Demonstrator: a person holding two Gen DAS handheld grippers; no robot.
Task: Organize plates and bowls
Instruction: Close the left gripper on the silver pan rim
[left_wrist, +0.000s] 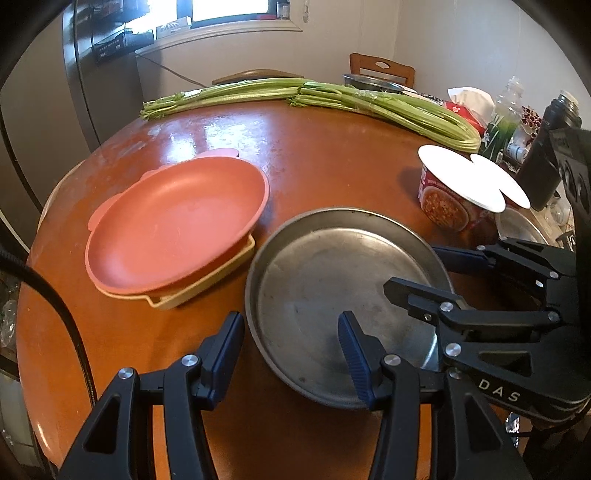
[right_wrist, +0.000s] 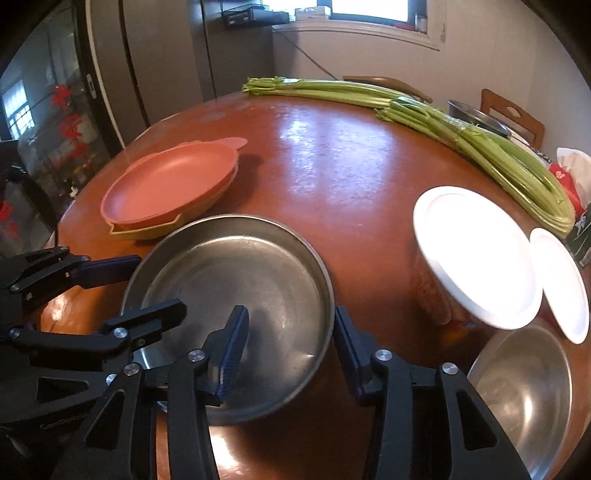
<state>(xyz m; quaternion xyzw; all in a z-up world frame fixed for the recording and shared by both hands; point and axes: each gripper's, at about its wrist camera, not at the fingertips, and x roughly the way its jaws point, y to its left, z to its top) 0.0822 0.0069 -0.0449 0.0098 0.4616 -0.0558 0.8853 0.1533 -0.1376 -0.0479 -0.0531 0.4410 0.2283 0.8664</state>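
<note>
A shallow steel plate (left_wrist: 332, 280) (right_wrist: 240, 269) lies on the round brown table (left_wrist: 314, 147), with both grippers at its rim. My left gripper (left_wrist: 290, 358) (right_wrist: 140, 288) straddles its near-left rim, one finger inside the plate and one outside, with the pads off the metal. My right gripper (right_wrist: 290, 347) (left_wrist: 412, 269) straddles the right rim the same way; its outer pad is close to the rim and its inner pad stands well clear. To the left, a pink plate (left_wrist: 177, 218) (right_wrist: 170, 184) rests on a yellow plate (left_wrist: 192, 295) (right_wrist: 147, 232).
Two noodle cups with white lids (left_wrist: 461, 177) (right_wrist: 476, 254) stand right of the steel plate. A steel bowl (right_wrist: 524, 398) sits at the near right. Long celery stalks (left_wrist: 332, 96) (right_wrist: 461, 129) lie across the far side. Bottles and a tissue pack (left_wrist: 469, 99) crowd the right edge.
</note>
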